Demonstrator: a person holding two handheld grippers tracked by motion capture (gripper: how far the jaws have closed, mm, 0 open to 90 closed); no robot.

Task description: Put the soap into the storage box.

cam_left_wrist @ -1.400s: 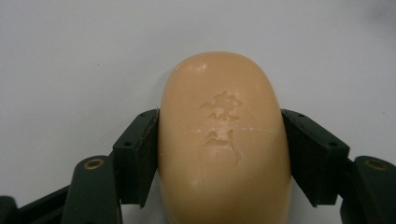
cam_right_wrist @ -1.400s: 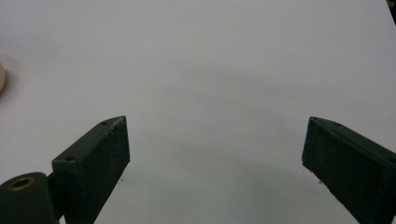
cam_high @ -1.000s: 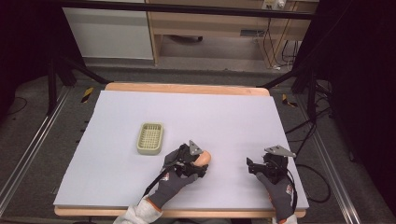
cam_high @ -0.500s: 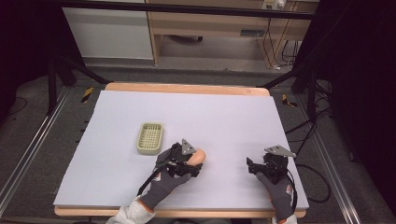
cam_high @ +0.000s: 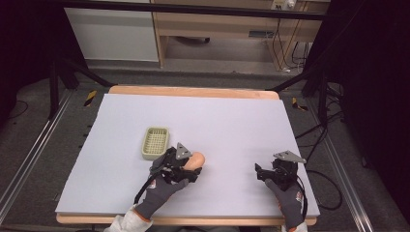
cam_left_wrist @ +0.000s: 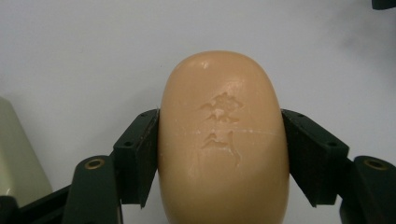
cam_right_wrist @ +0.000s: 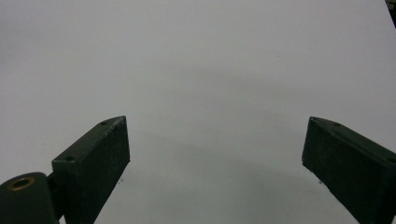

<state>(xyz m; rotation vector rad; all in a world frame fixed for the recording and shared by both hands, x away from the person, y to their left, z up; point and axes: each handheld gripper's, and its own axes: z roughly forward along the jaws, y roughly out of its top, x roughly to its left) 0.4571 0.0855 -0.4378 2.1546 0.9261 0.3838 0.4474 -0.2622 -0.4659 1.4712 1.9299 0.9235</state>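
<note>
Left gripper (cam_high: 193,166) carried soap (cam_high: 196,160) nearer tray (cam_high: 155,143)

My left gripper (cam_high: 191,166) sits low near the table's front edge, its jaws clamped on a tan oval bar of soap (cam_left_wrist: 222,140), gloved hand behind it. My right gripper (cam_high: 261,172) rests off to the right, jaws spread wide with bare surface between them.

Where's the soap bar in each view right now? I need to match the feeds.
High view: the soap bar is low and left of centre, sticking out of the left gripper, right of the soap dish.
Left gripper view: the bar sits in the middle, clamped between both jaws.
Right gripper view: open jaws over bare table; no soap.
Shared landmark: the pale dish, at this view's left edge.
</note>
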